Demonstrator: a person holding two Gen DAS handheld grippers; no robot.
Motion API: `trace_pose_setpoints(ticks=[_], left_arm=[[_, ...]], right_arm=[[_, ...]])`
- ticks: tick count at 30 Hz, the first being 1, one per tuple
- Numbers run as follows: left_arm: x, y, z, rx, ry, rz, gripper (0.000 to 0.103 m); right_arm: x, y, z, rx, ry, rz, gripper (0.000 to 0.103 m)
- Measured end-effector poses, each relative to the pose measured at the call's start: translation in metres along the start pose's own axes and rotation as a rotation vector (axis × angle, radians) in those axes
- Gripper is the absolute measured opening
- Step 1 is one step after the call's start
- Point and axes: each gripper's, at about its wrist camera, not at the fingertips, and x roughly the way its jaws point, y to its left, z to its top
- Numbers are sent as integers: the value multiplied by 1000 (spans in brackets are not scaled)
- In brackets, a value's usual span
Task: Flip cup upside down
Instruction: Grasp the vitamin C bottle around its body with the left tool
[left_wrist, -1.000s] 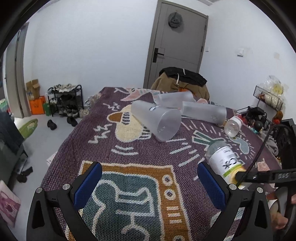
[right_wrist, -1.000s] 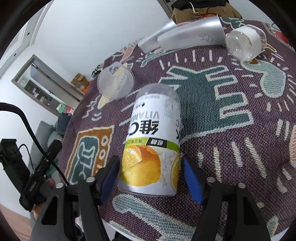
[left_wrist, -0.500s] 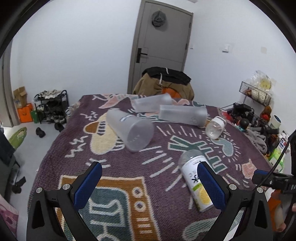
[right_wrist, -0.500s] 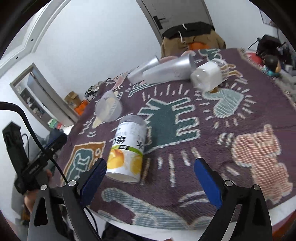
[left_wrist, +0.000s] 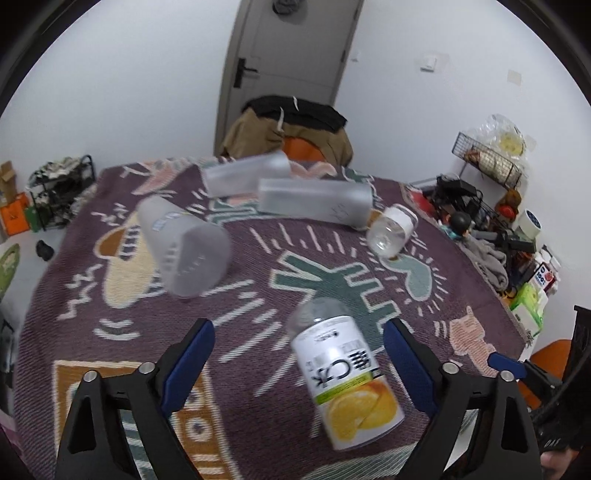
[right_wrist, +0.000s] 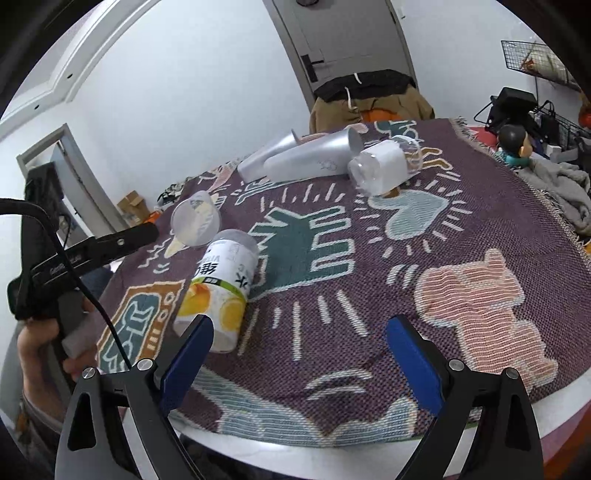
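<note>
A cup with an orange-fruit label lies on its side on the patterned cloth, between my left gripper's open fingers and a little beyond them; it also shows in the right wrist view. My left gripper is open and empty. My right gripper is open and empty, to the right of that cup near the table's front edge. A frosted cup lies on its side to the left. Two frosted cups and a clear cup with a white band lie farther back.
The round table's patterned cloth reaches the front edge. A chair draped with clothes stands behind the table before a grey door. A cluttered shelf is at the right. The left hand and its gripper show at left.
My right gripper has let go of the orange-label cup, opened wide and pulled back to the right. My left gripper has swung right and closer, so the cup now lies between its fingers.
</note>
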Motion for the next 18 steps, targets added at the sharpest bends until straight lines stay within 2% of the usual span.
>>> trace_pose_setpoints(ticks=[3, 7, 14, 18], left_arm=[[17, -7, 4, 1, 50, -23, 87], [35, -11, 6, 2, 115, -35, 84], [74, -9, 9, -52, 249, -71, 82], [89, -8, 12, -86, 293, -79, 78]], right_arm=[[-5, -5, -2, -6, -55, -41, 95], [-2, -16, -3, 7, -56, -76, 95], [-1, -28, -1, 39, -60, -80, 95], [-1, -26, -1, 31, -62, -75, 95]])
